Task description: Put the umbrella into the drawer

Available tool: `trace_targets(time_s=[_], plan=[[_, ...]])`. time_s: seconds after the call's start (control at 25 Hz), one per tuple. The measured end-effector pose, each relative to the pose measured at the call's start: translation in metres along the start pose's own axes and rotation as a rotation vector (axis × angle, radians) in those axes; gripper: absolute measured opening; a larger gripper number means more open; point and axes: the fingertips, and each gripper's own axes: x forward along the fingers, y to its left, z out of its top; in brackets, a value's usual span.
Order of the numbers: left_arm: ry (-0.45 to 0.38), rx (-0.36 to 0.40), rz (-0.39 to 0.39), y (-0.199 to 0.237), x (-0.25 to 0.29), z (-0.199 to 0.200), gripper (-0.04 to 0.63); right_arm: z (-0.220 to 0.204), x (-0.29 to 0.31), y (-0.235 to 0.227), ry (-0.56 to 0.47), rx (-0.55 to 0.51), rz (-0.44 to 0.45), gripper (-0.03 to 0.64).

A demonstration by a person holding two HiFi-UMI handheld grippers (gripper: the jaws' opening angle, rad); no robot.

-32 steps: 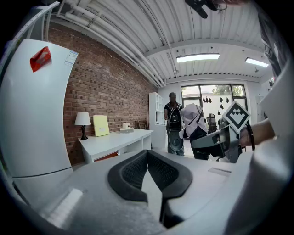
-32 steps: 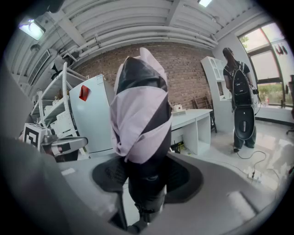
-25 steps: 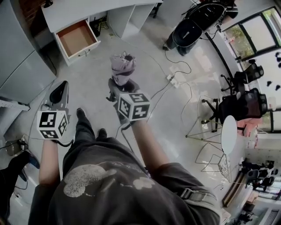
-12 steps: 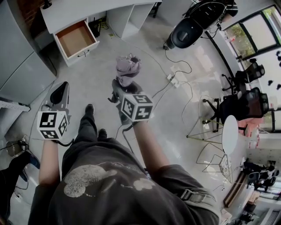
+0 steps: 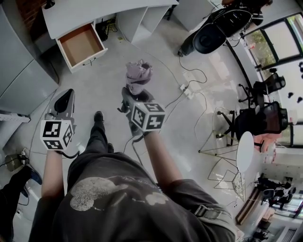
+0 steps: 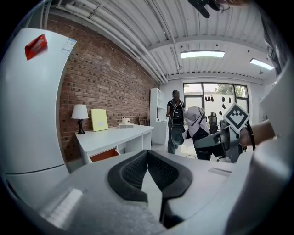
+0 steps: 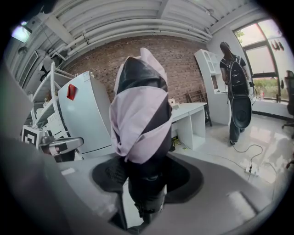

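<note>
A folded lilac-and-black umbrella [image 5: 138,75] stands upright in my right gripper [image 5: 134,91], which is shut on its black lower end. In the right gripper view the umbrella [image 7: 138,114] fills the middle, gripped low between the pads of the right gripper [image 7: 144,181]. My left gripper [image 5: 65,96] hangs to the left, shut and holding nothing; its pads meet at the tip [image 6: 148,151]. The open drawer [image 5: 80,45] with a brown bottom sticks out of the white desk [image 5: 90,14] ahead and to the left. From the left gripper view the drawer [image 6: 104,155] shows under the desk top.
A grey fridge [image 5: 19,71] stands at the left beside the desk. Cables and a power strip [image 5: 187,87] lie on the floor to the right. A person with a backpack [image 7: 234,87] stands near the windows. A lamp [image 6: 80,117] sits on the desk.
Both grippers have moved forward toward the desk as the person steps ahead. The umbrella stays gripped and upright. The left gripper stays shut.
</note>
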Motion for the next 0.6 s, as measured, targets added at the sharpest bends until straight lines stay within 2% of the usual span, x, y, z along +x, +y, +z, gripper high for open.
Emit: trace_targets(time_s=[0.24,0.6], plan=[[0.009,-0.022,-0.003,0.039,0.071,0.016,0.011,0.038,0.058,-0.025,0.026,-0.011,-0.007,0.206],[0.049,-0.045,0.003,0.127,0.168,0.028,0.011,0.099,0.172,-0.046,0.066,-0.023,-0.024,0.206]])
